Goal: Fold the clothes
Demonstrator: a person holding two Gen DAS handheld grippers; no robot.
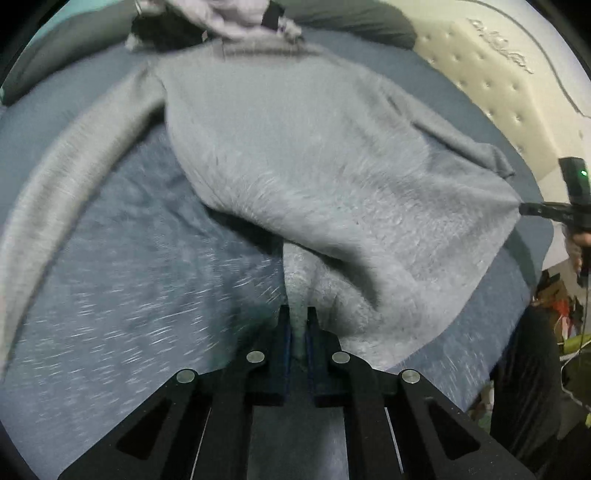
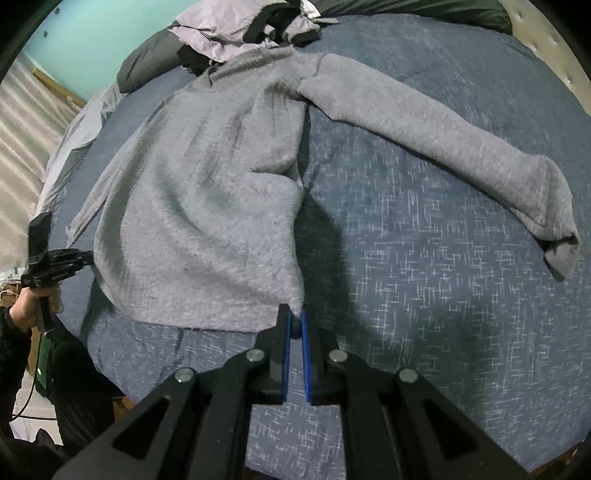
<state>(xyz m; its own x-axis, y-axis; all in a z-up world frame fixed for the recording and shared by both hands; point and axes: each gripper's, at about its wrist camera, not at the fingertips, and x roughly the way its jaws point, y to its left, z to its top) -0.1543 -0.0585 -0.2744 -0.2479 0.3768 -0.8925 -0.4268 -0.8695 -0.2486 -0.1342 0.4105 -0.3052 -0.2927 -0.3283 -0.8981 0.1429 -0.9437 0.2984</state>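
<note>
A grey fleecy long-sleeved sweatshirt (image 2: 207,206) is spread on the blue flecked bedcover (image 2: 443,295), at centre frame. Its hem corners are pinched by the left gripper (image 1: 298,321) and right gripper (image 2: 294,323), both clenched on cloth. For a clean fold, the hem should be kept taut and level. Script on the cream quilted headboard (image 1: 491,85), upper right, is illegible.

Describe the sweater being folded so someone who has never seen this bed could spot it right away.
On the blue patterned bedspread, below the heap of lilac and black clothes at its far end, lies the grey sweater. It is the only garment spread out, one sleeve flung sideways, each hem corner pinched by a hand-held gripper.
</note>
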